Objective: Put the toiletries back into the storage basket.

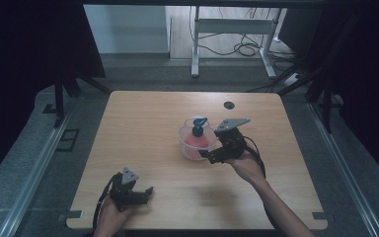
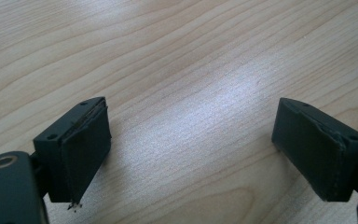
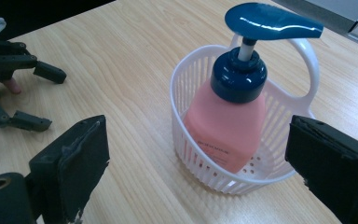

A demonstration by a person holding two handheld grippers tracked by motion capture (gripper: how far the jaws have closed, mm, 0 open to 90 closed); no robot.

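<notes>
Landmark: the white basket, which stands a bit right of the middle of the wooden table.

Nearest to the person, in the high view, the left gripper lies at the near edge of the table, well apart from the basket, to its near-left. The left hand holds it from behind. The left gripper view gives what the high view cannot: its jaws are spread wide, w/ nothing btw. them, only bare wood grain under them.

Next, the right gripper is just beside the basket, on its right side, held by the right hand; the grey plate on top points away from the person. From above it is hard to tell if the jaws touch the basket. The right gripper view settles this: the jaws stand spread, one on each side of the basket, and do not press on it.

Inside the basket stands the pink pump bottle, upright, leaning to the basket wall, w/ a dark blue pump head. The high view shows it as a small pink and blue spot; the right gripper view shows also the slotted wall, the holes in the basket bottom and the loop handle behind the bottle.
</notes>
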